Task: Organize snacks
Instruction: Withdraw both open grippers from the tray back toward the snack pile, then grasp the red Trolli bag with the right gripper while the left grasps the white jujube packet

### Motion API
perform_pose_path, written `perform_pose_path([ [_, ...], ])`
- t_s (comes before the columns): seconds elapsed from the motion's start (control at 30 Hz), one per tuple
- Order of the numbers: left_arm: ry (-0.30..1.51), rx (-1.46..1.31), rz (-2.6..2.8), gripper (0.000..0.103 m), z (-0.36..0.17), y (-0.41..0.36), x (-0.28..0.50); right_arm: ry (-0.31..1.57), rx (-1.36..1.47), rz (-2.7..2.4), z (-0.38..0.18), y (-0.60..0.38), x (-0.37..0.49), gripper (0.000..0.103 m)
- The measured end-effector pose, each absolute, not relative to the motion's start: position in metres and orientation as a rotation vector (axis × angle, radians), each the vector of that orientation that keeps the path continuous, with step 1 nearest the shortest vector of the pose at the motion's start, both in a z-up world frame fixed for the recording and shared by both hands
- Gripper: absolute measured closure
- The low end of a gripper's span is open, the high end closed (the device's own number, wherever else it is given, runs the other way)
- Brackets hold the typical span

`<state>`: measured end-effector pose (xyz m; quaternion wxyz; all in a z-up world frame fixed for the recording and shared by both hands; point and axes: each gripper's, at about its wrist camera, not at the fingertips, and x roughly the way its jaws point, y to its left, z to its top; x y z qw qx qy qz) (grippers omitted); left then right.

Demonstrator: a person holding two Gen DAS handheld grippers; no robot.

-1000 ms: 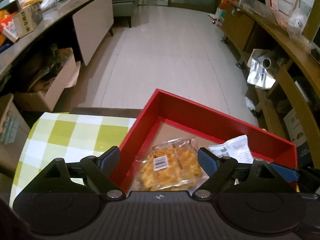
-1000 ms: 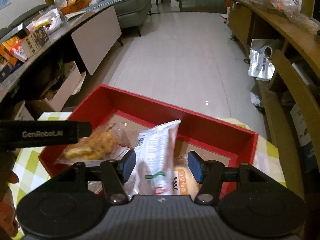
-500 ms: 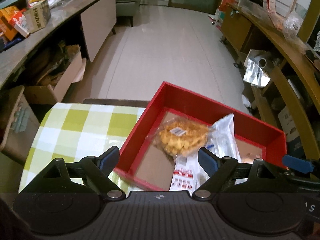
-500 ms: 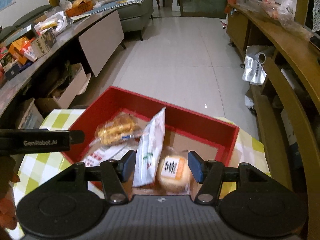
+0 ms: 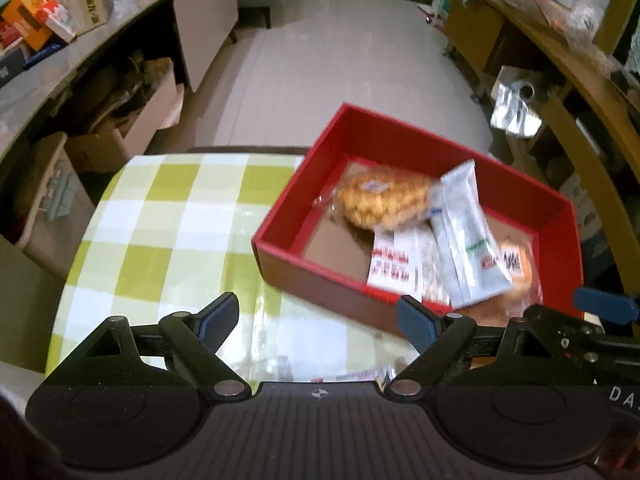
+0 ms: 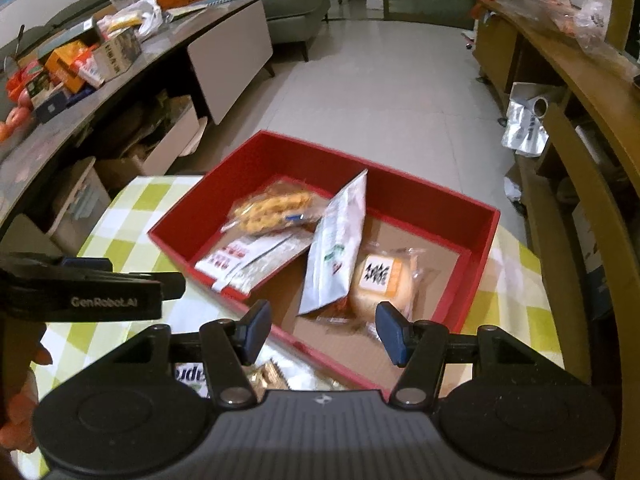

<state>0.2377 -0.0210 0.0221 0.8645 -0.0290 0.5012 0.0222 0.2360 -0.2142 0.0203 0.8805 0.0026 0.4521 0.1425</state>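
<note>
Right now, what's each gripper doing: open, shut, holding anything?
Left gripper: open, nothing between its fingers.
Right gripper: open, holding nothing, above the red box of snacks.

Pale tiled floor [image 6: 384,80], grey sofa [image 6: 296,12] beyond, cluttered sideboard [image 6: 224,52] left, wooden shelving [image 6: 580,128] right

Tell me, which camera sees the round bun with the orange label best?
The right wrist view: the round bun lies nearly whole, its label facing up. In the left wrist view it is blurred and mostly hidden behind the silver packet.
</note>
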Motion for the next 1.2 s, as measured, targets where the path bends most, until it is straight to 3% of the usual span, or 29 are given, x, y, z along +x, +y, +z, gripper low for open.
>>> perform_pose_path([
  [0.83,1.206,-0.083,0.067,0.013,-0.001,0.010,0.150,1.095,-0.149,0.464,-0.021,-0.165,0.158,0.038],
  [1.2,1.299,-0.071,-0.014,0.013,-0.021,-0.031,0.098,1.130,-0.158,0.429,-0.026,-0.177,0.154,0.038],
])
